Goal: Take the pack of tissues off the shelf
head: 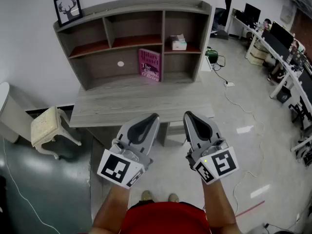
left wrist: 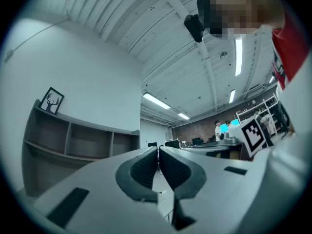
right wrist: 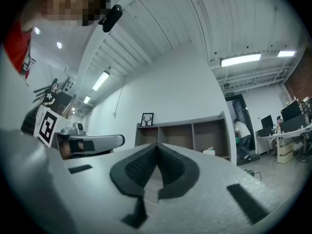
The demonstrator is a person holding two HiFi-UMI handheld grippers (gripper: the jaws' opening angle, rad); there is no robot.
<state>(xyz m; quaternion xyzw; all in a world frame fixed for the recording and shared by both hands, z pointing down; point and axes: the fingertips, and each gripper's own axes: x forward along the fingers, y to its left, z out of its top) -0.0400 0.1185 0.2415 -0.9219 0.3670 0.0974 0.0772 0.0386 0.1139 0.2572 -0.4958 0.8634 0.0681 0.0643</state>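
Observation:
The pack of tissues [head: 178, 42] sits in the right compartment of the grey shelf [head: 131, 6] on the desk, and shows small in the right gripper view as the pack [right wrist: 209, 151]. My left gripper [head: 155, 116] and right gripper [head: 187, 114] are held side by side near my body, well short of the desk, both shut and empty. In the left gripper view the left gripper [left wrist: 157, 151] has its jaws pressed together. The right gripper [right wrist: 157, 146] also has its jaws together, pointed toward the shelf.
A purple book [head: 149, 65] leans upright under the shelf's middle. A framed deer picture [head: 68, 7] stands on the shelf top at the left. A cream stool [head: 48, 127] is left of the desk [head: 122, 106]. Cables [head: 234, 94] and office desks [head: 278, 48] lie to the right.

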